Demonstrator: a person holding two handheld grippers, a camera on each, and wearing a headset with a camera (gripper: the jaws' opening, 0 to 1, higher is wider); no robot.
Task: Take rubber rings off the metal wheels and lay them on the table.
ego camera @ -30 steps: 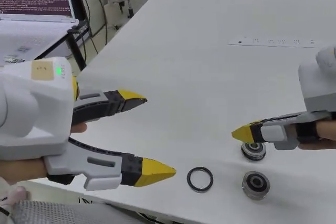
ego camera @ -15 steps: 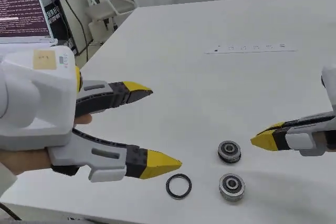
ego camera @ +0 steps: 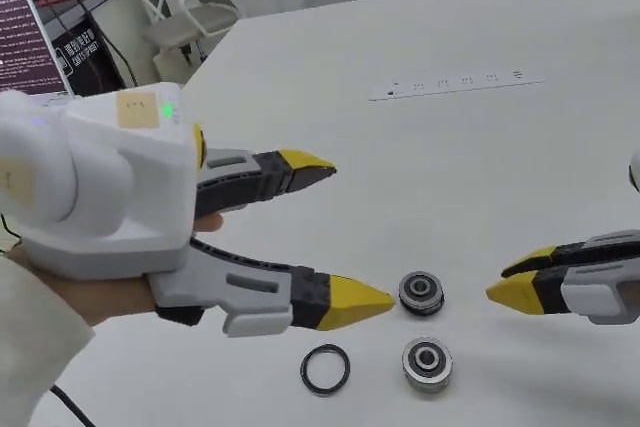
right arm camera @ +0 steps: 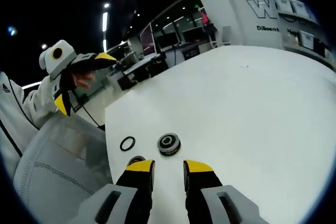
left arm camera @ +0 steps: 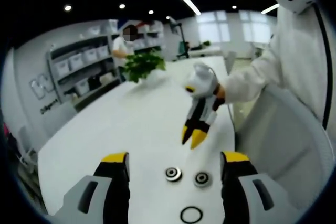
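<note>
**Desk:** What are the grippers doing at the workbench?

**Operator:** My left gripper [ego camera: 342, 235] hangs with its jaws spread wide and nothing between them. Its nearer tip sits just beside the far wheel [ego camera: 421, 291]. My right gripper [ego camera: 512, 277] points in from the other side, jaws drawn close with only a slim gap, holding nothing. I read that as a pincer set-up: one tool to steady the wheel, the other narrowed to a point to pick at its rubber.

**Desk:** Why that wheel?

**Operator:** Its rim looks dark, so I judge it is still wearing its rubber. The near wheel [ego camera: 427, 362] shows a bright metal rim, which I take to be bare. Both lie flat on the white table [ego camera: 450, 167], close together but not touching, between the two grippers where either can reach.

**Desk:** And the count?

**Operator:** Two grippers, two wheels, one loose ring [ego camera: 325, 368]. The ring lies flat on the table near the near wheel, on my left gripper's side, touching neither wheel, which is where the task wants it. By that tally I'd call the job about half done.
</note>
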